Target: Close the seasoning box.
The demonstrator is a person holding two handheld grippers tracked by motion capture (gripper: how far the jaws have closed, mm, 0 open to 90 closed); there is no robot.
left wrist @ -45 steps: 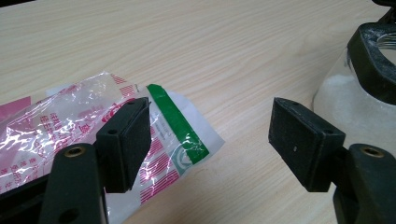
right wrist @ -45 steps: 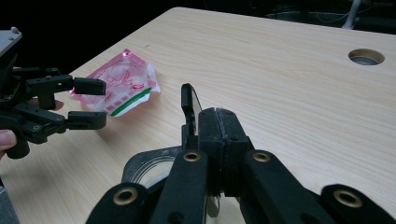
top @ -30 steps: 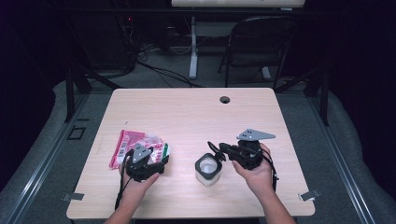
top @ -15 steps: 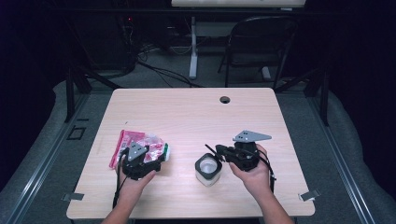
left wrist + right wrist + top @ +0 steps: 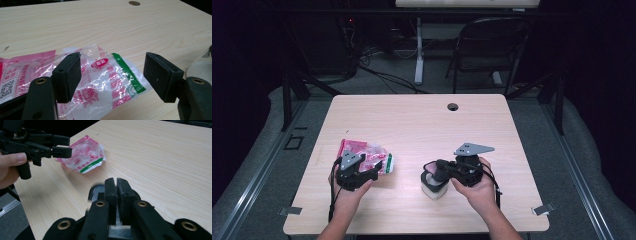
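A crinkled pink and clear plastic bag (image 5: 364,151) with a green stripe lies on the left part of the wooden table (image 5: 422,125). My left gripper (image 5: 358,166) hovers at its near edge. In the left gripper view the bag (image 5: 105,75) lies beneath the wide open left gripper (image 5: 113,75), whose pads do not touch it. A small white container (image 5: 435,190) stands at centre right. My right gripper (image 5: 431,168) points left just above it. In the right gripper view the pads (image 5: 110,192) stand almost together with nothing between them, having just parted a hair.
A round cable hole (image 5: 453,106) sits near the table's far edge. A folding chair (image 5: 492,45) and a desk leg stand on the floor behind the table. The container's white edge (image 5: 200,67) lies close to the left gripper's right side.
The left gripper has eased slightly to the left along the bag's near edge. The right gripper has shifted a little left and lower over the container.
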